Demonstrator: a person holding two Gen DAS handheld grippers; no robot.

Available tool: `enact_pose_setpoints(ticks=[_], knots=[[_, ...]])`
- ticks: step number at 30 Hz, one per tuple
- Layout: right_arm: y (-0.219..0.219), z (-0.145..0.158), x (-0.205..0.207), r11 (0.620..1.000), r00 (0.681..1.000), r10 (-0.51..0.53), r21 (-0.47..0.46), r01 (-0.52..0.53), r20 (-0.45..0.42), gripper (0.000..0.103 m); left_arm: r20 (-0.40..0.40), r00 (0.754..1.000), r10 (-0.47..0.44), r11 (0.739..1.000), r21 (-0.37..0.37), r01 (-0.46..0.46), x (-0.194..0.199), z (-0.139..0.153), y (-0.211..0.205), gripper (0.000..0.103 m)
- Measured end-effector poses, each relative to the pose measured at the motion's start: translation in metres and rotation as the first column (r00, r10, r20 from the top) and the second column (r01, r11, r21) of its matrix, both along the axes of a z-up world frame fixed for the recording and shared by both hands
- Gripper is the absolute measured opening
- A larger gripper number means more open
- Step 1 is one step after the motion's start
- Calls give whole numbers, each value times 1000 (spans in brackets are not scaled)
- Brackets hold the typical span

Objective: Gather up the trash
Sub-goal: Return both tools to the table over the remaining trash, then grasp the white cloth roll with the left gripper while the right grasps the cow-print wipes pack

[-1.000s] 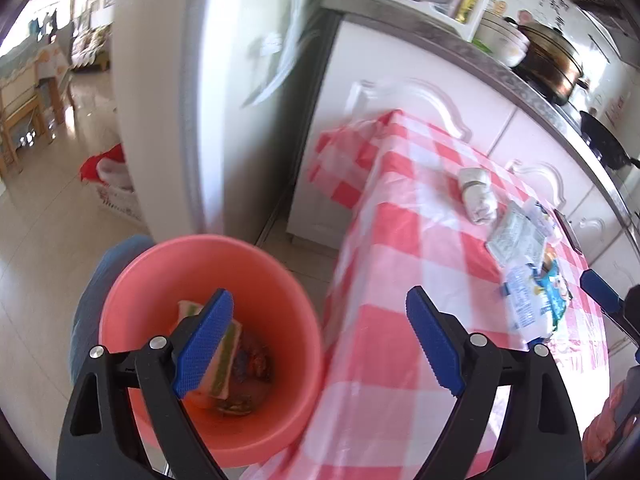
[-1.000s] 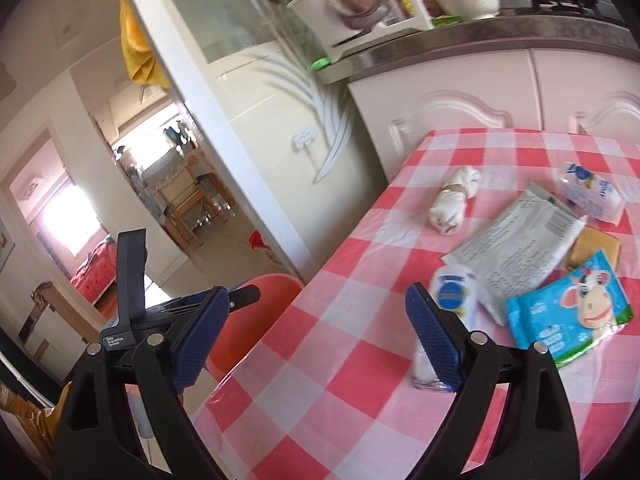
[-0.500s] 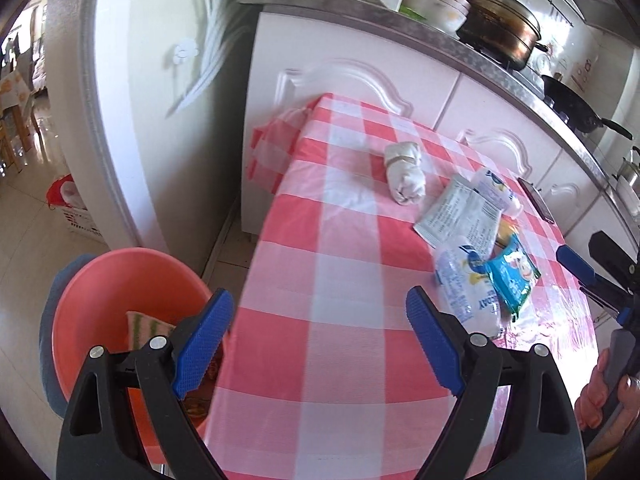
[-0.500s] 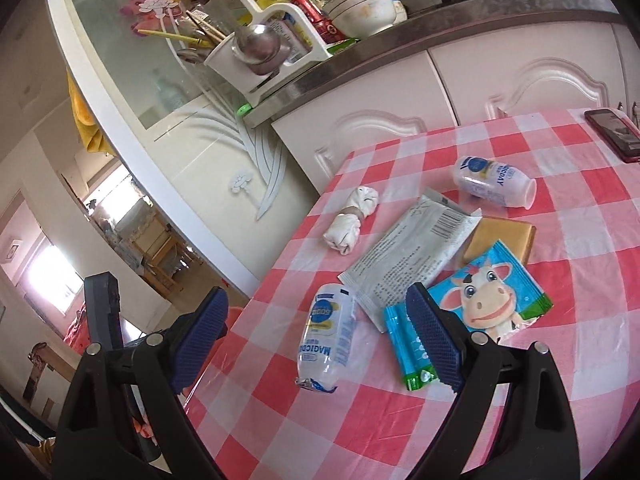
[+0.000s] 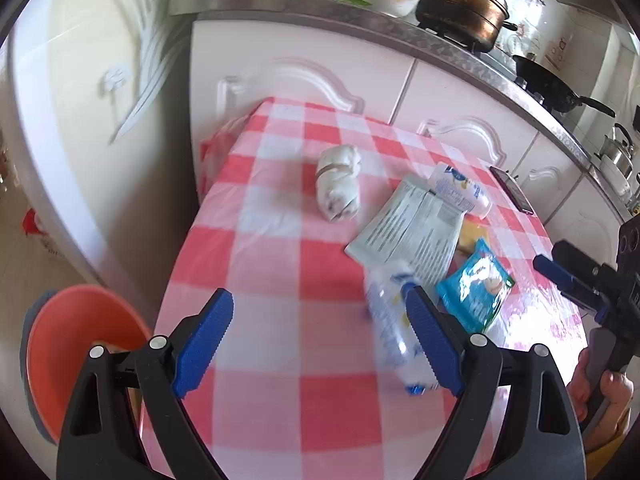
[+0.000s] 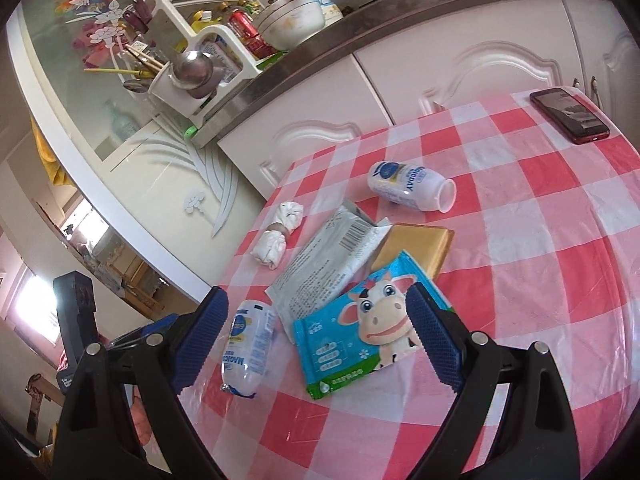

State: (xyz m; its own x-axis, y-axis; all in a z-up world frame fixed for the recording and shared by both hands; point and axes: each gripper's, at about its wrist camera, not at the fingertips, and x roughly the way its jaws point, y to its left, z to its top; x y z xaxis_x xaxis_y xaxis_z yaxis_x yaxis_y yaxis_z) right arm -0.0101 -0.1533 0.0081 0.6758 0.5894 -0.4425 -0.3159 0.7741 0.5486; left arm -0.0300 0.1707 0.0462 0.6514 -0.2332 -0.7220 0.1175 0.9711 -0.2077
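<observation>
Trash lies scattered on a checked table [image 6: 532,240], with both grippers spread wide and holding nothing.

The orange bin [image 5: 76,344] sits on the floor at 8 o'clock in the left view, off the table's corner; its contents are hidden. The left gripper [image 5: 320,344] hovers over the red-and-white cloth, a clear bottle [image 5: 394,332] just beside its right finger. In the right view the right gripper [image 6: 316,336] frames a blue pack [image 6: 360,328] with a cartoon cow. At its 9 o'clock is the bottle [image 6: 248,344], labelled "MAGIC". At 12 o'clock lie a white wrapper [image 6: 328,264], a gold packet [image 6: 416,248], a tissue wad [image 6: 278,238] and a white bottle [image 6: 408,190] reading "DAY". A phone [image 6: 570,120] rests at 2 o'clock. White cabinets and a cluttered counter [image 6: 360,28] stand behind.
</observation>
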Motion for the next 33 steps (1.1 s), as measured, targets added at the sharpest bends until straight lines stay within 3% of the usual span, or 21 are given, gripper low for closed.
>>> enact_pose_setpoints(ticks=[8, 15, 20, 26, 33], knots=[[-15, -16, 14, 999, 998, -37, -36, 35, -53, 91, -5, 996, -86, 995, 51, 86, 69, 2, -36, 88], [6, -36, 25, 974, 991, 16, -220, -44, -131, 91, -59, 994, -89, 994, 52, 92, 123, -16, -47, 87], [23, -37, 24, 943, 992, 35, -324, -72, -119, 93, -106, 991, -76, 994, 64, 83, 144, -32, -49, 66], [41, -35, 23, 890, 995, 47, -448, -80, -84, 95, -97, 992, -77, 992, 95, 86, 144, -38, -52, 43], [53, -28, 18, 828, 996, 94, -554, -84, -12, 96, -92, 994, -62, 994, 79, 69, 142, -38, -45, 39]])
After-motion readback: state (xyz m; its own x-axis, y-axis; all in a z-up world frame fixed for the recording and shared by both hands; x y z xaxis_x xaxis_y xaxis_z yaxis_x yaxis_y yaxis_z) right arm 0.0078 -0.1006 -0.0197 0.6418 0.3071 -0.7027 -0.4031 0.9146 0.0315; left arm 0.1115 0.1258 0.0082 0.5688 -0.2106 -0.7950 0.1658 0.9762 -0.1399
